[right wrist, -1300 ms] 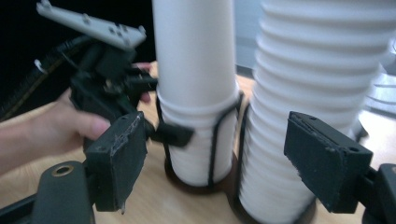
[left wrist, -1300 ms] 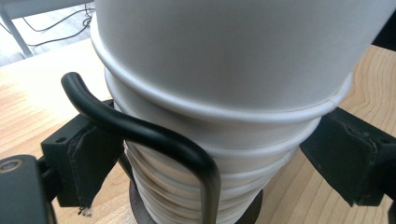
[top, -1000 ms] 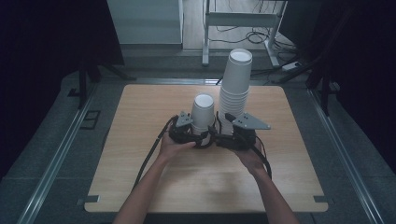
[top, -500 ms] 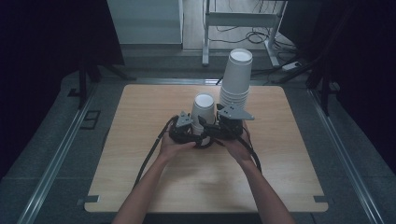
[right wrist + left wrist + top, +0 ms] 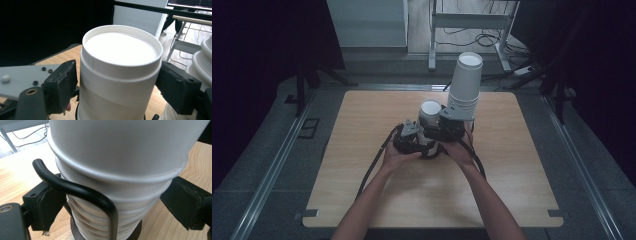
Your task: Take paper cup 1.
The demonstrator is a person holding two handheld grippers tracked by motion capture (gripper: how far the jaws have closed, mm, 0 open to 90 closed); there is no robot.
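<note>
A short stack of upturned white paper cups (image 5: 430,111) stands near the middle of the wooden table (image 5: 512,175). My left gripper (image 5: 426,137) holds it low down. In the left gripper view its jaws (image 5: 112,205) press on the nested rims (image 5: 117,220), with a black cable (image 5: 75,192) looping in front. My right gripper (image 5: 441,122) reaches in from the right at the top cup (image 5: 120,75). Its jaws (image 5: 117,87) have just been opening and stand on either side of that cup, with a thin gap on the left.
A tall stack of white cups (image 5: 464,82) stands just behind and right of the short one, and its rims (image 5: 202,60) lie close to my right jaw. Behind the table are a desk frame (image 5: 432,50) and floor cables (image 5: 482,37). Dark screens flank both sides.
My right gripper has moved left, from beside the tall stack to the short stack, and its jaws now flank the top cup. The left hand and both stacks have kept still.
</note>
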